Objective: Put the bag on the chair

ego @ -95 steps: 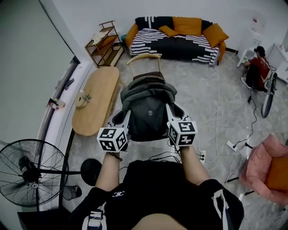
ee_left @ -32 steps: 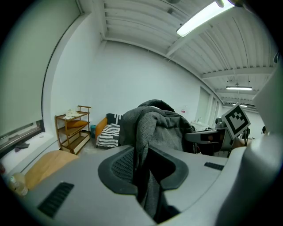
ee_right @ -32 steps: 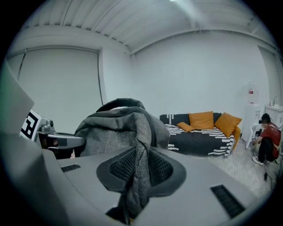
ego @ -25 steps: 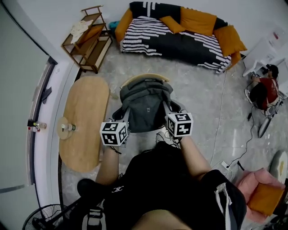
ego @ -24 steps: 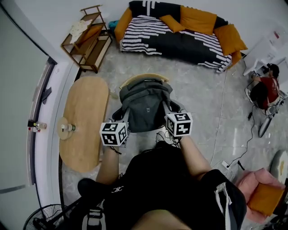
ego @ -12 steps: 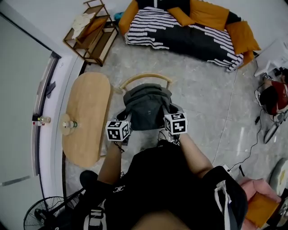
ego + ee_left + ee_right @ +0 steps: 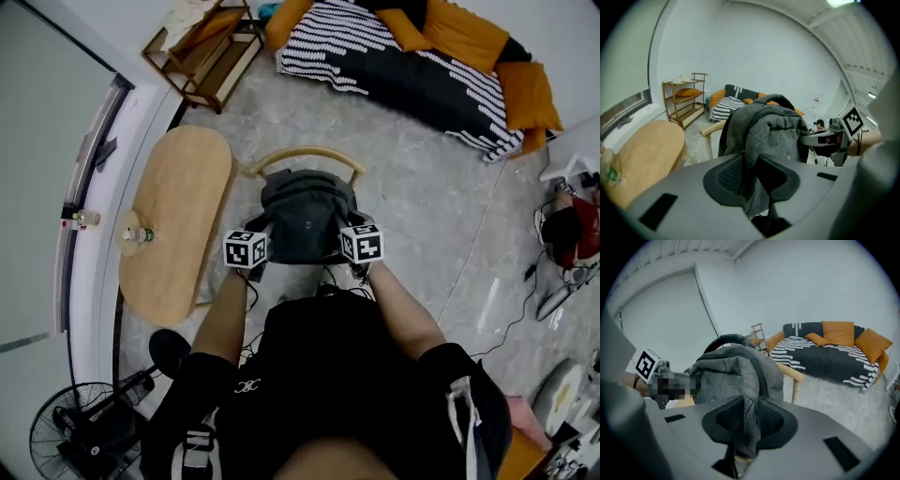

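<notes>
A dark grey bag (image 7: 305,217) sits over the seat of a wooden chair with a curved backrest (image 7: 305,157). My left gripper (image 7: 255,246) holds the bag's left side and my right gripper (image 7: 354,238) holds its right side. In the left gripper view the bag (image 7: 773,131) fills the middle, and a fold of its fabric is pinched between the pads of the left gripper (image 7: 749,178). The right gripper (image 7: 746,420) likewise clamps a fold of the bag (image 7: 736,373). The chair's backrest (image 7: 797,373) shows behind the bag; the seat is hidden.
An oval wooden table (image 7: 173,216) with a bottle (image 7: 134,235) stands left of the chair. A striped sofa with orange cushions (image 7: 412,56) and a wooden shelf (image 7: 202,42) line the far wall. A fan (image 7: 75,441) stands near left, cables lie on the floor, and a person (image 7: 572,220) sits far right.
The view has risen and tilted down, so chair and bag look smaller and lower. Both grippers have moved forward with the bag, which now lies closer to the chair's backrest.
</notes>
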Demonstrator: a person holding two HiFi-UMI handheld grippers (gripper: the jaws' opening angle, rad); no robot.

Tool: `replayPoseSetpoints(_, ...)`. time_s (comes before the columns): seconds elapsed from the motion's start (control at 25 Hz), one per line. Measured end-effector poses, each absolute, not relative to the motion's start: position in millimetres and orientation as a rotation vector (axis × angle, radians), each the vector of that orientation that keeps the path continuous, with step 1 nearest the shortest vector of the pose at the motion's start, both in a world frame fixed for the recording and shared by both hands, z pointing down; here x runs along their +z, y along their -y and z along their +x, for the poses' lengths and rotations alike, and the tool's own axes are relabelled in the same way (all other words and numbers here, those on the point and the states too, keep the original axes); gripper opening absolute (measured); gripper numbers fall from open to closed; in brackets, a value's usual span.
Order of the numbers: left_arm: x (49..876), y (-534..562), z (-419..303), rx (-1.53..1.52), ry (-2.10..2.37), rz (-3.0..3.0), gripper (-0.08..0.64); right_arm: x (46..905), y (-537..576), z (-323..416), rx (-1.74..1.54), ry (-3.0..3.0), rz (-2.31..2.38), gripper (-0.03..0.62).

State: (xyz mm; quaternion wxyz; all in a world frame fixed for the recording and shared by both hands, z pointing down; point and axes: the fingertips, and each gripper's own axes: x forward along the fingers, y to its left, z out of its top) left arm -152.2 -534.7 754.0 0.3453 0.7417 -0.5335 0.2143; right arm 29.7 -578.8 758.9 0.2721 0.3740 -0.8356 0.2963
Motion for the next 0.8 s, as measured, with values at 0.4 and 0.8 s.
replayPoseSetpoints(0.4,768,584,-167,0.690,1.543,1.941,0.092,774,631,11,0.641,2.217,1.007,0.097)
replayPoseSetpoints(0.8,790,628,-181,0.805,1.547,1.909,0.095,795,671,-4,0.478,2.150,1.056,0.123)
